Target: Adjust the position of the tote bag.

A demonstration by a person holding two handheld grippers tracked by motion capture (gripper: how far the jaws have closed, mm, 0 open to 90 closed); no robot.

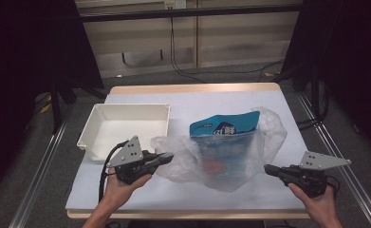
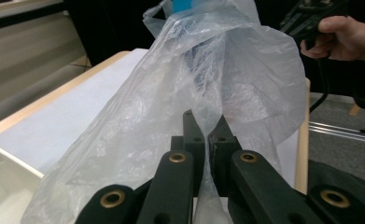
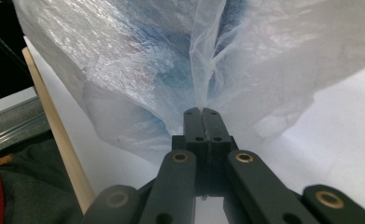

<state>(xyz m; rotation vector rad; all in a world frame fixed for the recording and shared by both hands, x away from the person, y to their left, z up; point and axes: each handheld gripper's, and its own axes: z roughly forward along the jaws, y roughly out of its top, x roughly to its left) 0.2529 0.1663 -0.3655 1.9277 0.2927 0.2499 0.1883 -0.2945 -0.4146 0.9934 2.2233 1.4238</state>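
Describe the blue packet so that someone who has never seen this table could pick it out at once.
Start at the white-covered table and find the white tray on its left. To the tray's right lies a clear plastic bag, pinched by the left gripper and right gripper. The blue packet stands inside it, the only blue thing there.

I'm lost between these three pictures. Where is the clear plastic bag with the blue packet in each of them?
High view: the clear plastic bag lies mid-table, right of the white tray, stretched between both grippers.
Left gripper view: it rises from the shut jaws up the middle.
Right gripper view: it spreads across the top, above the shut jaws.
Shared landmark: the blue packet inside it.
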